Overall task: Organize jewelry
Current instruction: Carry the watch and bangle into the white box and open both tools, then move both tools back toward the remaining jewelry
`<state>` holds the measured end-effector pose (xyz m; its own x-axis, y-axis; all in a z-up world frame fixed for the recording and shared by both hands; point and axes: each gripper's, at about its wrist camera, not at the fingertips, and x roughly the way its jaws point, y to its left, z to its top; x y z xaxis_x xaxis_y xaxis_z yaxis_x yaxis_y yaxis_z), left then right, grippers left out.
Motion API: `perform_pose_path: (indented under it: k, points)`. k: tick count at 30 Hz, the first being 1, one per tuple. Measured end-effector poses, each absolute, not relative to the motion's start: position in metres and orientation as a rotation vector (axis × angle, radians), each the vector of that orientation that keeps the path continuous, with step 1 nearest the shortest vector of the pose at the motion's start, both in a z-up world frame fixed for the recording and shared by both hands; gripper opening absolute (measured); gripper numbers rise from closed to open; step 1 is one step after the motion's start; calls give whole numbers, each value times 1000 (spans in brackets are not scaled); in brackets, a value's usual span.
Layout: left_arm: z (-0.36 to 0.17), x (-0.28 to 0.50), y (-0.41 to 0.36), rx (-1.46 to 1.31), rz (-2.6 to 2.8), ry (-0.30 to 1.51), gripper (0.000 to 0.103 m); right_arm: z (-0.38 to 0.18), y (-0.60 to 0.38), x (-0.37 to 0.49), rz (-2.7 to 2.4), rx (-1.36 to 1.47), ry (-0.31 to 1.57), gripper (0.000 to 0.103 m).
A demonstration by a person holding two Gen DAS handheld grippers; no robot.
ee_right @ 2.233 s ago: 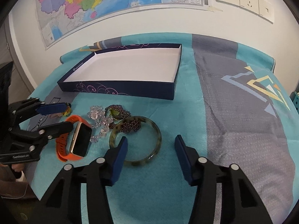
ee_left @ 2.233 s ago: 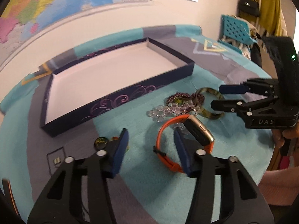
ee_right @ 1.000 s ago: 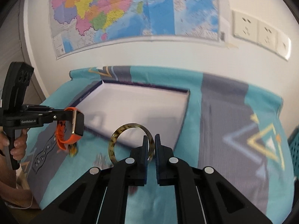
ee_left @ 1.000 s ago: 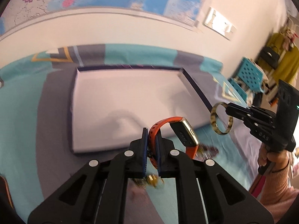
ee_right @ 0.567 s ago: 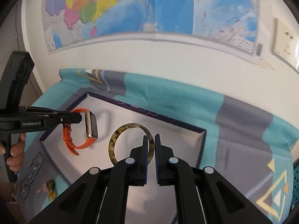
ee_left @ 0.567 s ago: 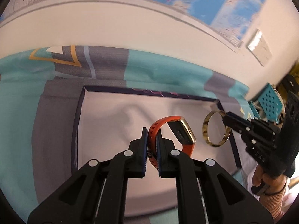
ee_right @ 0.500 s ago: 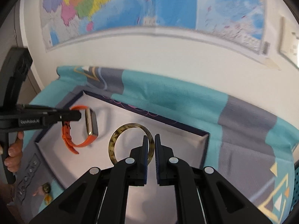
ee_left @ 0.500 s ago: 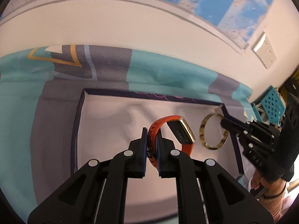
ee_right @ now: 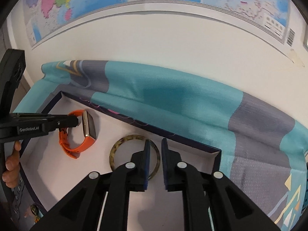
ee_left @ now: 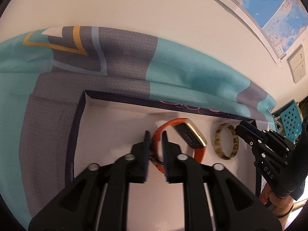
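Left wrist view: your left gripper (ee_left: 155, 134) has its jaws opening; the orange-strapped watch with gold case (ee_left: 181, 140) stands strap between them, case at two o'clock, inside the white-lined navy tray (ee_left: 77, 134).
Strap axis: runs along your fingers, so back straight out.
Right wrist view: your right gripper (ee_right: 154, 144) has its jaws opening, astride the mottled tortoiseshell bangle (ee_right: 123, 144); ring extends toward ten o'clock.
Nearer hand: each to its own piece.
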<state>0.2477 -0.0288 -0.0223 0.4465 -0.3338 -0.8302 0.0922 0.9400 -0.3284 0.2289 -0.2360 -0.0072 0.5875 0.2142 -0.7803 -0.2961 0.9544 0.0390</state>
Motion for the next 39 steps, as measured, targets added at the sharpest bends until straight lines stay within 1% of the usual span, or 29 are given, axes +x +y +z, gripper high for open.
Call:
perform_pose_path:
  k: [2,4,5,7,9,12,16,21,27,30,32,33,35,36,39]
  points:
    - [-19,243,-27,-241,-256,1062,47,-1,-239,221,301,-90,873,16]
    - [-12,235,-27,-218,-252,1024,55,9,-241,205,319,-78,839,24]
    - [-8,230,-24,-206,-252,1007,55,16,-243,192,338,-70,815,25]
    - [3,218,-22,-180,-246,962,56,27,-248,169,376,-59,779,36]
    - [18,198,-20,-131,-241,891,66,37,-252,139,414,-70,737,42]
    - [35,163,-16,-65,-259,797,72,42,-256,96,457,-99,704,46]
    - [41,115,-9,-2,-303,732,76,25,-261,56,473,-119,744,46]
    - [27,80,0,12,-327,753,77,-10,-265,29,459,-110,841,46]
    - [0,61,17,-32,-332,824,77,-27,-264,5,462,-99,871,46]
    - [-8,53,22,-50,-328,843,78,-35,-256,0,446,-135,887,44]
    - [-11,49,23,-64,-331,849,78,-33,-250,-3,450,-162,875,23]
    - [-12,48,23,-65,-333,848,78,-34,-250,-2,453,-155,877,11]
    - [-12,44,22,-63,-336,843,78,-33,-252,-1,446,-134,877,9]
    - [-12,42,21,-60,-337,841,78,-31,-254,-1,445,-118,868,6]
    - [-12,38,20,-52,-346,837,78,-14,-259,-1,456,-66,816,5]
